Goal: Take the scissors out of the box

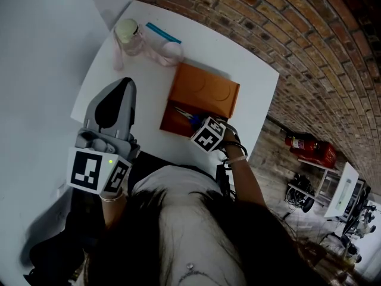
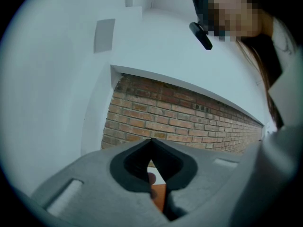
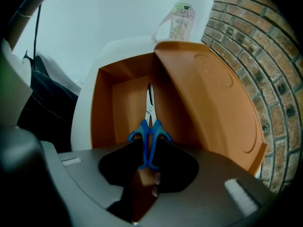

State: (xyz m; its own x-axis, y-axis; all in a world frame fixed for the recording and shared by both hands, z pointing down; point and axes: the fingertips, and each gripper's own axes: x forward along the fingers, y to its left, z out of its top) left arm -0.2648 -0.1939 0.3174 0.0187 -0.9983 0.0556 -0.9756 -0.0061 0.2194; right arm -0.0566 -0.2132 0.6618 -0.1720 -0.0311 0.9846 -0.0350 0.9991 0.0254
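Observation:
An orange box [image 1: 172, 121] stands open on the white table [image 1: 250, 82], its lid [image 1: 205, 88] tipped back. Inside lie scissors [image 3: 149, 126] with blue handles, blades pointing away; in the head view the scissors [image 1: 186, 115] peek out beside my right marker cube [image 1: 208, 134]. My right gripper [image 3: 149, 150] points down into the box [image 3: 97, 108], and its pads sit against both sides of the blue handles. The scissors rest on the box floor. My left gripper [image 1: 126, 83] hangs level off the table's left edge; in its own view the left gripper [image 2: 151, 141] has its tips together and nothing in them.
A clear bottle [image 1: 128, 34] with a pink strap [image 1: 168, 53] and a blue strip [image 1: 162, 33] lie at the table's far corner. A brick wall [image 1: 286, 34] runs along the right. A red fire extinguisher [image 1: 312, 149] lies on the floor to the right.

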